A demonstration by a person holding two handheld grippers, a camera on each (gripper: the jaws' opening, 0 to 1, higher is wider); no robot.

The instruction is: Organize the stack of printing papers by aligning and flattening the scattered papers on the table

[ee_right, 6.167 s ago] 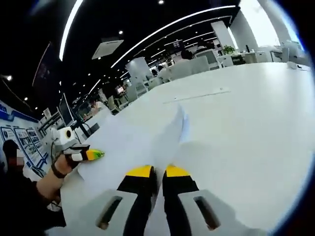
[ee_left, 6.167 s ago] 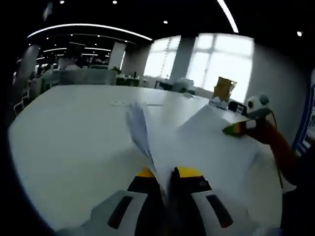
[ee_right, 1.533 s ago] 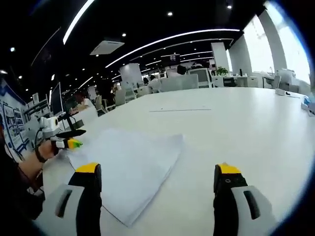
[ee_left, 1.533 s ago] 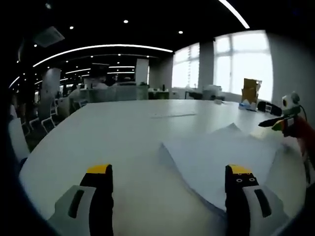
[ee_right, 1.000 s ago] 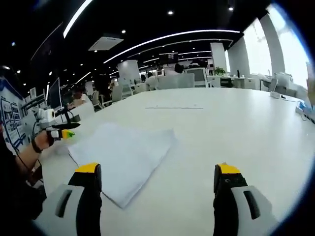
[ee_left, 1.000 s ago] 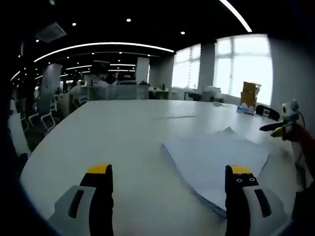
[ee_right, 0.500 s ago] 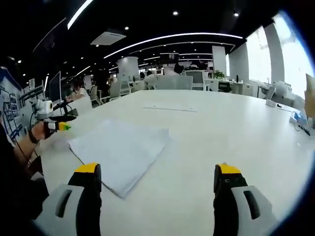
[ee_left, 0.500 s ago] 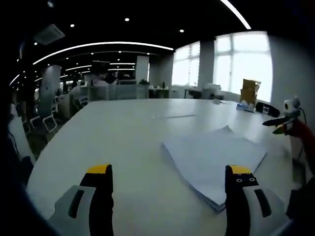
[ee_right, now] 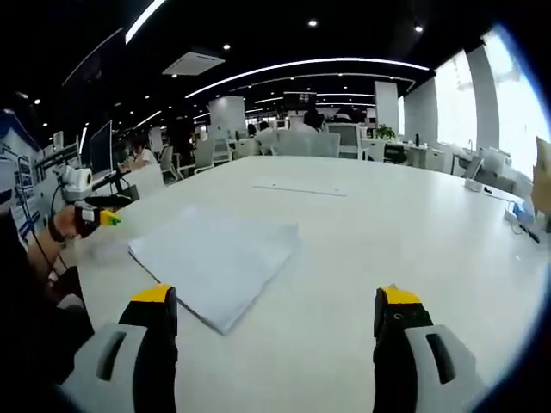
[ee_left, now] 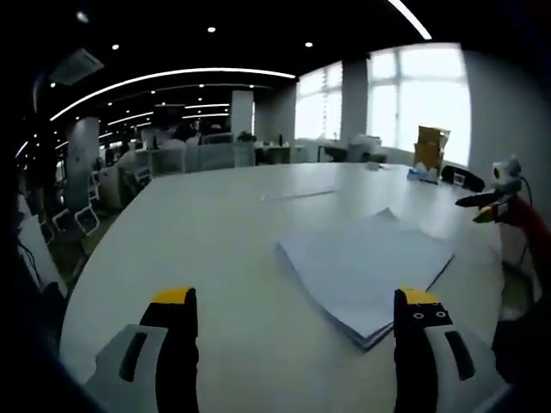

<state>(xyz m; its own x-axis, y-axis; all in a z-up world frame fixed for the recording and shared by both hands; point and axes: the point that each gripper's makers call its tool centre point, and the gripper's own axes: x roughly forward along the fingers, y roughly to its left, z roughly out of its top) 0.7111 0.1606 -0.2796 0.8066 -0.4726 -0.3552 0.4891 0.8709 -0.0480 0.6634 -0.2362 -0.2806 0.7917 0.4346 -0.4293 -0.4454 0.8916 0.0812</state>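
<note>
One squared-up stack of white printing papers (ee_left: 366, 267) lies flat on the large white table (ee_left: 215, 224), and I see it again in the right gripper view (ee_right: 211, 254), left of centre. From where I hold the rig, its edges look aligned, with one far corner slightly raised in the left gripper view. Nothing touches the stack.

My left gripper (ee_left: 293, 344) has its yellow-tipped jaws spread wide, empty, above the near table edge, with the stack's near corner between them and closer to the right-hand jaw. My right gripper (ee_right: 267, 344) is likewise spread wide and empty, with the stack ahead and to the left of its jaws, apart from both.

In the right gripper view, the left gripper appears at the left margin (ee_right: 90, 215), held in a hand (ee_right: 62, 225) just beside the stack's left side. In the left gripper view, the right gripper shows at the right margin (ee_left: 482, 211), beyond the stack's far right corner.

A thin pale strip (ee_right: 288, 189) lies on the table well beyond the stack. A brown cardboard box (ee_left: 430, 146) stands near the bright windows. Blue wall panels (ee_right: 13, 142) at the far left of the right gripper view are too blurred for any writing to be read. No brand or label is legible on the papers or grippers.
</note>
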